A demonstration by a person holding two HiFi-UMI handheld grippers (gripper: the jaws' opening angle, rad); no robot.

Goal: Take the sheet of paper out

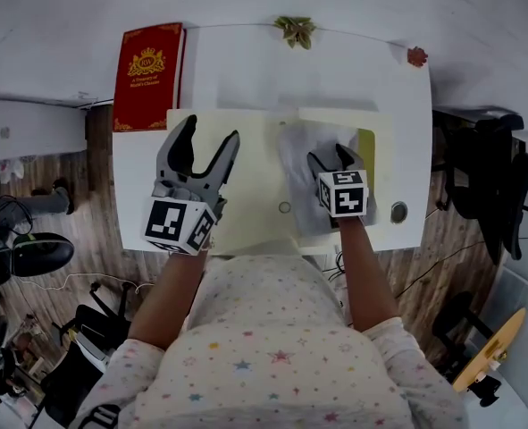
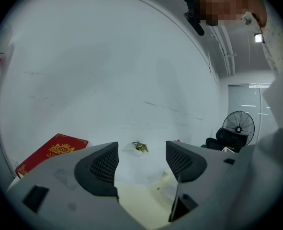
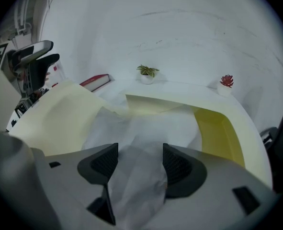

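Head view, looking down on a white table point(image 1: 237, 70). At its far left corner lies a red book point(image 1: 147, 77) with a gold crest. From the left gripper view the monogram reads like "RW" point(image 2: 52, 152); the lines of gold print under it are too small for us to read.

A cream folder point(image 1: 246, 195) lies open mid-table. The sheet of paper point(image 1: 299, 150), white and crumpled, sits on the folder's right half, beside a brighter yellow inner pocket point(image 1: 365, 146).

Left gripper point(image 1: 212, 132): raised over the folder's left half, jaws wide apart, nothing between them point(image 2: 141, 162).

Right gripper point(image 1: 331, 156): down on the sheet. In its own view point(image 3: 140, 159) the jaws stand apart, about as wide as the left's, and the paper point(image 3: 136, 176) bunches up through the gap, lying against both pads. We see no pinch.

At the far edge stand a small green plant point(image 1: 295, 30) and a small red plant point(image 1: 416, 56). Each marker cube point(image 1: 344, 192) carries black-and-white squares, no lettering.
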